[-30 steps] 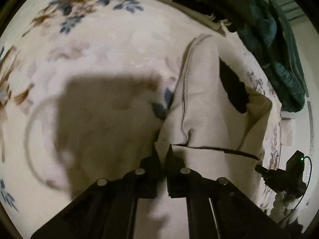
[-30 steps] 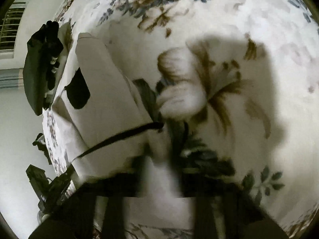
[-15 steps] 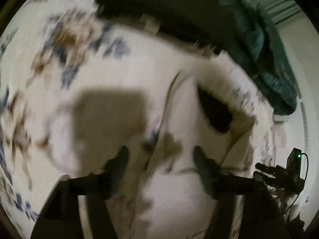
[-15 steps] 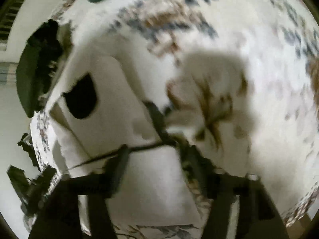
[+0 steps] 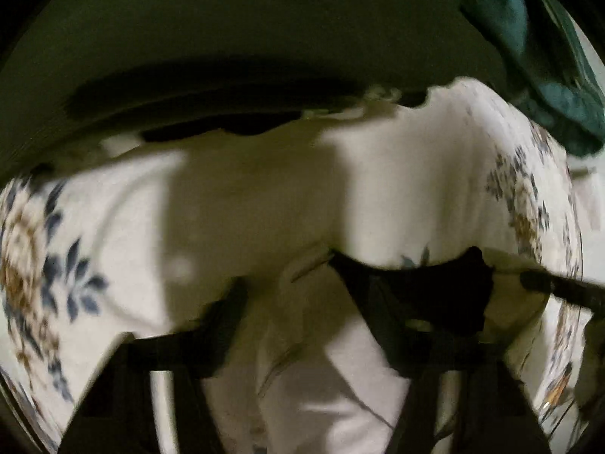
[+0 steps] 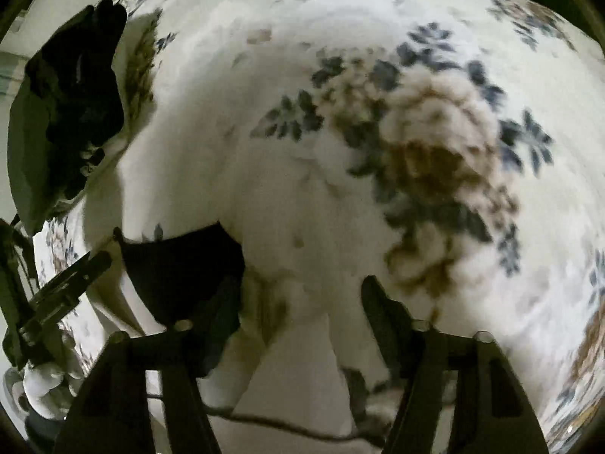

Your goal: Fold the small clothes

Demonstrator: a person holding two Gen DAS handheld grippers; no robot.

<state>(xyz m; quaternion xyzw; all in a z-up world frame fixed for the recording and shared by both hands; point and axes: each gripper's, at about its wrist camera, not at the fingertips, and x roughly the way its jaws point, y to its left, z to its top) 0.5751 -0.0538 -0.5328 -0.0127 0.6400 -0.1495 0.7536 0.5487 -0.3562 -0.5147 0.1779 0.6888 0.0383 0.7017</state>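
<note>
A cream small garment [image 5: 302,359] with a black patch [image 5: 435,291] lies folded on the floral bedspread [image 5: 435,189]. My left gripper [image 5: 298,302] is open above it, fingers spread, holding nothing. In the right wrist view the same garment [image 6: 287,389] lies low between the fingers, its black patch [image 6: 181,268] at the left. My right gripper [image 6: 302,302] is open and empty over the garment's edge. Both views are blurred by motion.
A teal blanket [image 5: 529,56] is heaped at the far right of the bed. A dark headboard or wall [image 5: 227,38] runs behind the bed. A black garment [image 6: 75,94] and a stand [image 6: 56,302] are at the bed's left edge.
Both grippers were shut on the garment's edge a second ago. They opened, let it go, and have moved forward over the folded garment.
</note>
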